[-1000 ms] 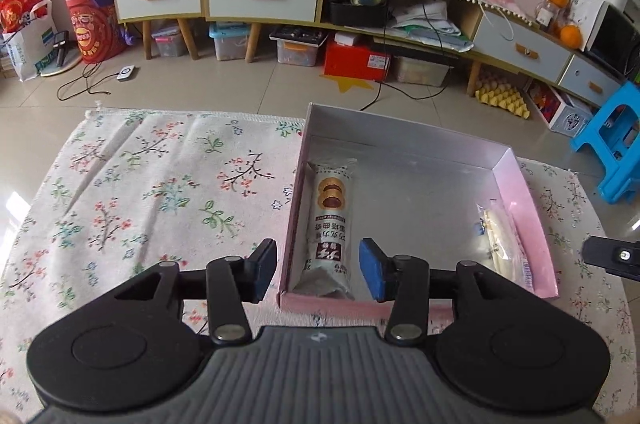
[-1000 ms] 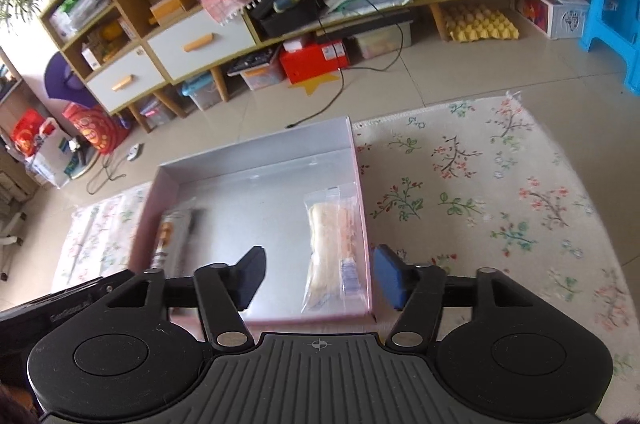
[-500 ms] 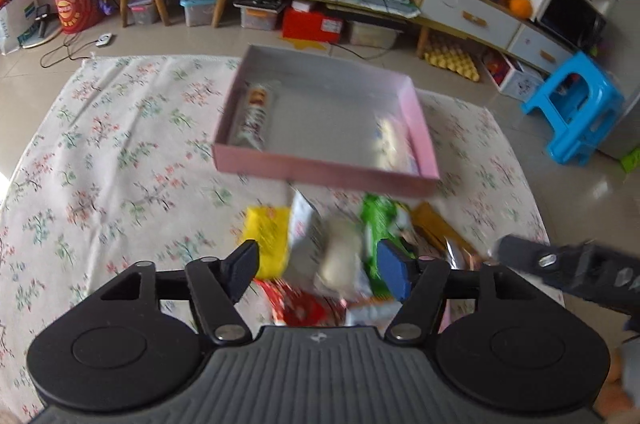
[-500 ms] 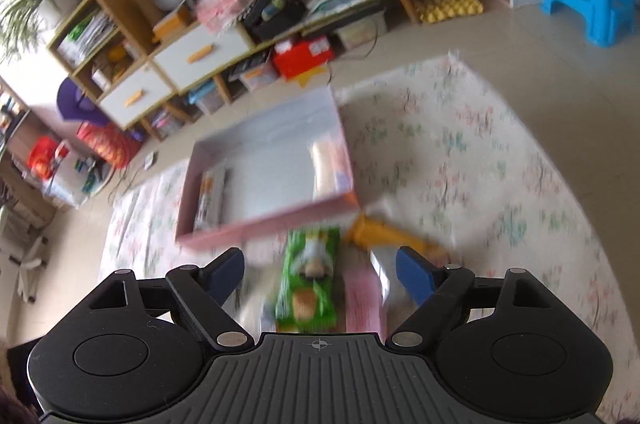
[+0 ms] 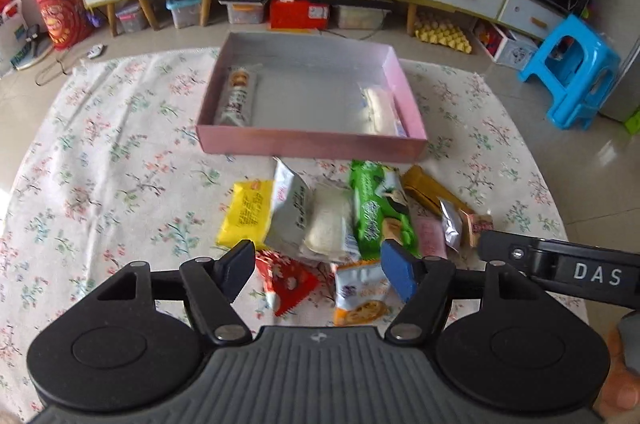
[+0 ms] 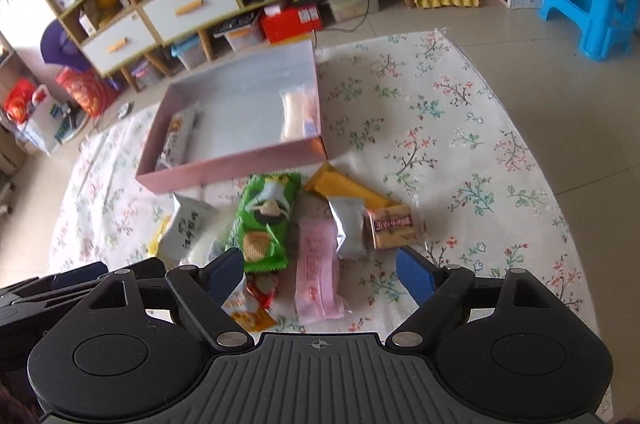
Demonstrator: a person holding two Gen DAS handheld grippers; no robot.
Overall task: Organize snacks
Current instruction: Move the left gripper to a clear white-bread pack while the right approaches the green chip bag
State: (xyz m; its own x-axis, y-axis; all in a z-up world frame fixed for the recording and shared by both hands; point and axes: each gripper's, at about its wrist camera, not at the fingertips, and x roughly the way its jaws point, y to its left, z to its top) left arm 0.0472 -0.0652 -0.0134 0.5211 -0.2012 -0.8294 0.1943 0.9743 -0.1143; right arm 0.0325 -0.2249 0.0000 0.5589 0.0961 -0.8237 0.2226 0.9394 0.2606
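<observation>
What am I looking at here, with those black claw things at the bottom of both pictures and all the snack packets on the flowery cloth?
There is no robot here: a person holds a hand-held two-finger gripper in each hand, and each carries a wide-angle camera that looks along its fingers. One picture comes from the left gripper, the other from the right gripper. Both stand open and hold nothing; their jaws have just been opening.

On the flowered cloth stands a shallow pink box. Two snacks already lie in it: a brown biscuit packet along one side and a pale clear-wrapped snack along the other.

In front of the box lies a heap of loose snacks, among them a green chip packet, a yellow packet and a pink packet. These wait to be sorted.
</observation>
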